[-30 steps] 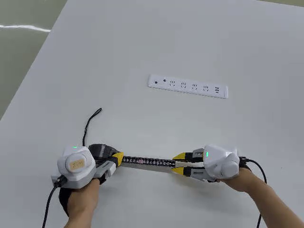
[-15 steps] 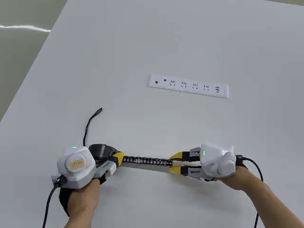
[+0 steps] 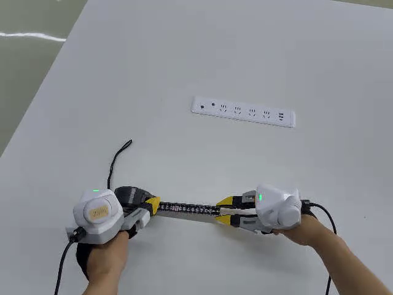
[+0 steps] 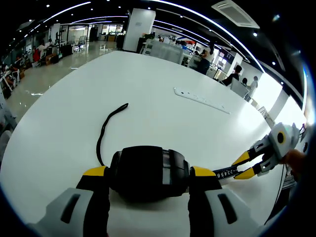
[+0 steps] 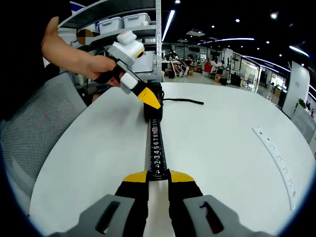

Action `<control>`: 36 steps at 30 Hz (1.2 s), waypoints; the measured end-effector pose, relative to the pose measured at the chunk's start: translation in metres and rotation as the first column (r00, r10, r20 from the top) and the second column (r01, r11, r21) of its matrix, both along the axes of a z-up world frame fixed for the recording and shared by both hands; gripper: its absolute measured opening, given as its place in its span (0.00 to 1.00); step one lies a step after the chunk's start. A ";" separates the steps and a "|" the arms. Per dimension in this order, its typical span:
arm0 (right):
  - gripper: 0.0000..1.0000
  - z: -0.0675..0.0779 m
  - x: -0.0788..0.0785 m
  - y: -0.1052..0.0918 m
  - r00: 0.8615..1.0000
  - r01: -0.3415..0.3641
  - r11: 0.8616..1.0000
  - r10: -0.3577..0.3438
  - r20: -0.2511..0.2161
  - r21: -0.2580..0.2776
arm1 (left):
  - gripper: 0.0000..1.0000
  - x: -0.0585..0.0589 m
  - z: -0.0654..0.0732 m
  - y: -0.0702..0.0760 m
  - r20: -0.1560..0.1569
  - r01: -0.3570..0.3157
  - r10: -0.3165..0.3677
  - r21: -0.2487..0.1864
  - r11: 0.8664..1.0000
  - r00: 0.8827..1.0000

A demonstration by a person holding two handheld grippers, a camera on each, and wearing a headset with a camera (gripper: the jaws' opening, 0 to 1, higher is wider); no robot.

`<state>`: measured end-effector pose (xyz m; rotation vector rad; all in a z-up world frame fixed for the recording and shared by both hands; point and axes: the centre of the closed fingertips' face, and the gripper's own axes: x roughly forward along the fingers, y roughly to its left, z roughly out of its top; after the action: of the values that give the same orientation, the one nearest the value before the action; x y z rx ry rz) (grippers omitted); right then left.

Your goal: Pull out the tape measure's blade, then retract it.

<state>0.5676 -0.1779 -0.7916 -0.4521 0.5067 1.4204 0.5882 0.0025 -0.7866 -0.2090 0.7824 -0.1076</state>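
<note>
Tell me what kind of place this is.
Probably an open-plan office or workshop: long ceiling light strips, metal shelving holding pale plastic bins, and a big white worktable.

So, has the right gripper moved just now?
Yes. Against the unmoved power strip, the right gripper, gripping the blade, has slid left toward the tape measure case.

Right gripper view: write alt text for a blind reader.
The right gripper pinches the end of the tape blade, which runs across the white table to its black case, clamped by the left gripper. A white power strip lies at right.
</note>
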 end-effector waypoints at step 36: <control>0.14 0.000 0.001 0.016 1.000 -0.004 1.000 0.004 -0.010 0.013 | 0.61 0.000 0.000 0.000 -0.004 0.002 -0.002 -0.009 1.000 1.000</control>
<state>0.5684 -0.1620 -0.7913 -0.4367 0.5045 1.4298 0.5884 0.0028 -0.7863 -0.2165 0.7864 -0.1129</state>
